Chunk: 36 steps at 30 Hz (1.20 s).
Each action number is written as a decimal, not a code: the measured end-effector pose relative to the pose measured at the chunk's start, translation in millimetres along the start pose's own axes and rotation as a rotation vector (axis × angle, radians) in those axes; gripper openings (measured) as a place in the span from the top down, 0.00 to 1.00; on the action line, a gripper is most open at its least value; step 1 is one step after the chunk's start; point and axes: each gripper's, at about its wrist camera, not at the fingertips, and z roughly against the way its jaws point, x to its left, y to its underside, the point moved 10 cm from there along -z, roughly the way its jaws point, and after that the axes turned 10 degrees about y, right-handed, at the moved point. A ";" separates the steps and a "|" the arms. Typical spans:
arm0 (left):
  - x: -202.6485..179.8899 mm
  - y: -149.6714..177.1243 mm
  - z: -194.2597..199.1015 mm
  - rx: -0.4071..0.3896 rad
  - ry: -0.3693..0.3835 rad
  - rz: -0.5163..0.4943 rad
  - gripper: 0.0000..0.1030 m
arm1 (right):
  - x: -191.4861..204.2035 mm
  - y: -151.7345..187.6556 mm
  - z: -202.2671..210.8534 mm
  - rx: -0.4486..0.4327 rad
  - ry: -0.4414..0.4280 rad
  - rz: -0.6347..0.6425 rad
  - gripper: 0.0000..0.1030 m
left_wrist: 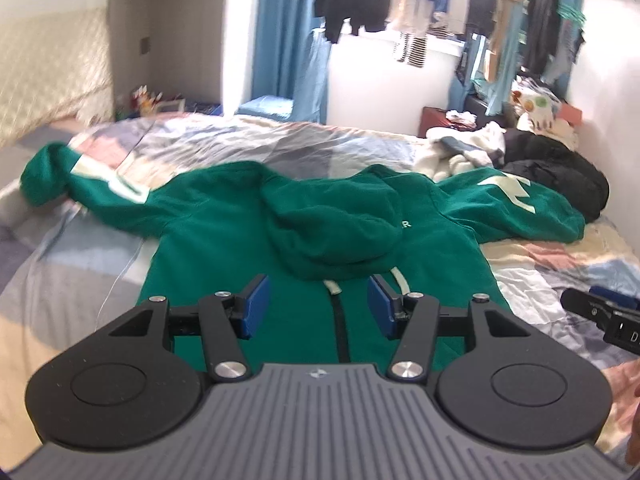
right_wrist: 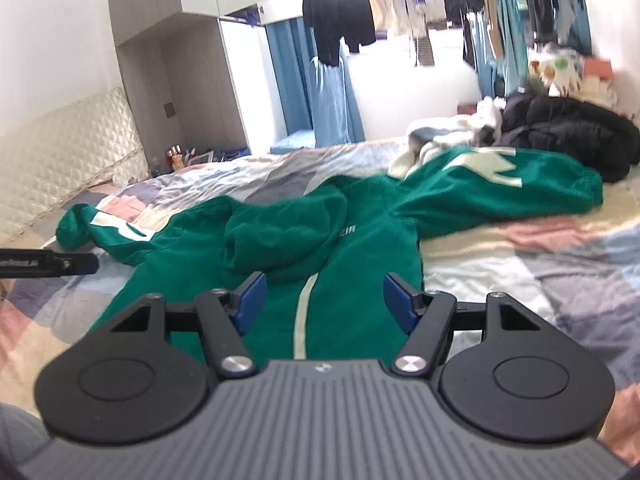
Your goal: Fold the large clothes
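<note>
Both grippers, left [left_wrist: 318, 306] and right [right_wrist: 324, 304], are held half-open and empty above the green hoodie [left_wrist: 240, 232], spread at twelve o'clock; its bunched hood could be trapped under a fold.

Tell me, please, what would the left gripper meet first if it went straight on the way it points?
Probably the green hoodie: the left gripper, open and empty, points down at its front below the hood; depth is unclear.

Green hoodie [right_wrist: 360, 248] spread on patchwork bedspread [right_wrist: 540, 272], right gripper [right_wrist: 325, 300] jaws apart
</note>
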 end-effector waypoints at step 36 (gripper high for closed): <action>36.1 74.4 -155.6 0.049 0.004 0.048 0.42 | -116.7 4.3 -167.7 0.261 0.167 -0.280 0.35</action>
